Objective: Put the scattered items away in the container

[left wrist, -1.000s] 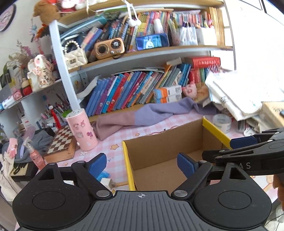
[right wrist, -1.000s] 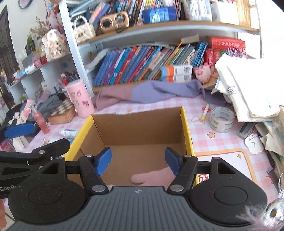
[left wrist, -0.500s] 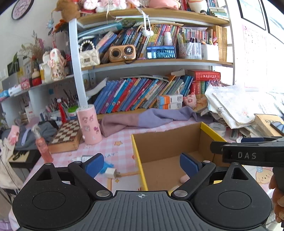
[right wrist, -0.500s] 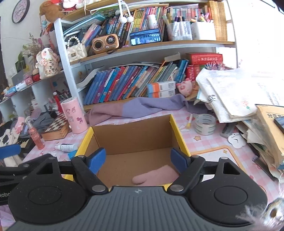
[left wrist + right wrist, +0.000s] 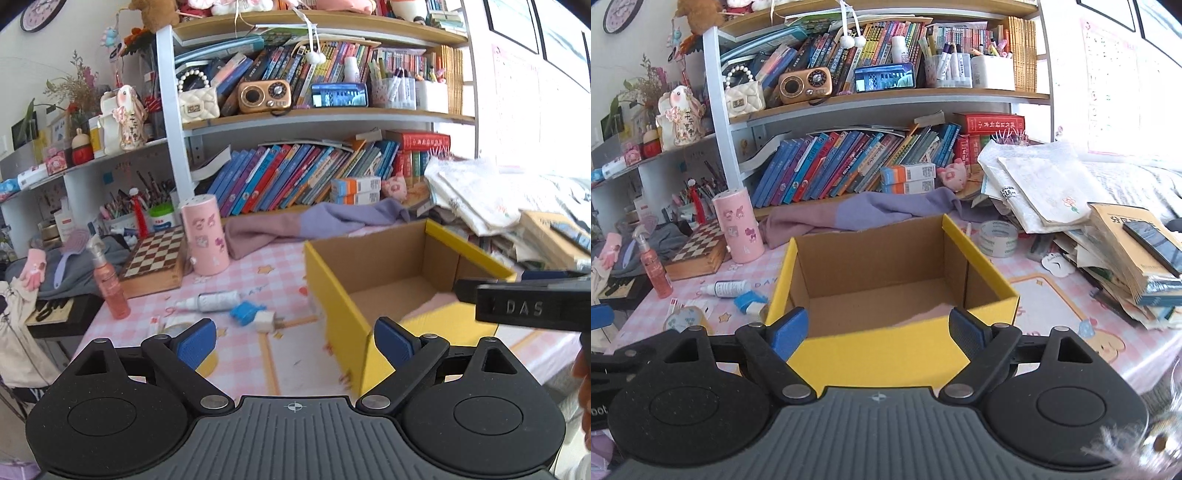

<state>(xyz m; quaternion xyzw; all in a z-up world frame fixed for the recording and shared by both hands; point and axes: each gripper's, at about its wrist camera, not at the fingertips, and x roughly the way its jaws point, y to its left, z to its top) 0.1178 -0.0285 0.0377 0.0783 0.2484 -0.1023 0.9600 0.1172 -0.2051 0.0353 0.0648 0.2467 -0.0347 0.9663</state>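
Right wrist view: the pink checked table (image 5: 1056,295) fills the lower half, with the bookshelf (image 5: 871,107) rising behind it at twelve o'clock. The cardboard box (image 5: 871,258) with its yellow outer walls stands open at the centre, and a strip of the pink glove (image 5: 923,315) shows on its floor at about five o'clock of the opening, behind the near wall. A purple and mauve cloth (image 5: 871,214) lies just behind the box at twelve o'clock. At nine o'clock from the box stand a chessboard case (image 5: 698,253) and a pink cylinder (image 5: 738,230), with a pink spray bottle (image 5: 652,264) further out. Between these and the box lie a small white bottle (image 5: 727,288) and a blue and white plug (image 5: 751,301), scattered on the table. At two o'clock from the box sits a roll of clear tape (image 5: 997,238). The right gripper (image 5: 877,330) hangs at the near wall of the box, its jaws having just been widening and now standing apart with nothing pressed between the pads. In the left wrist view the left gripper (image 5: 293,341) likewise spreads wide and empty, over bare table just left of the box.
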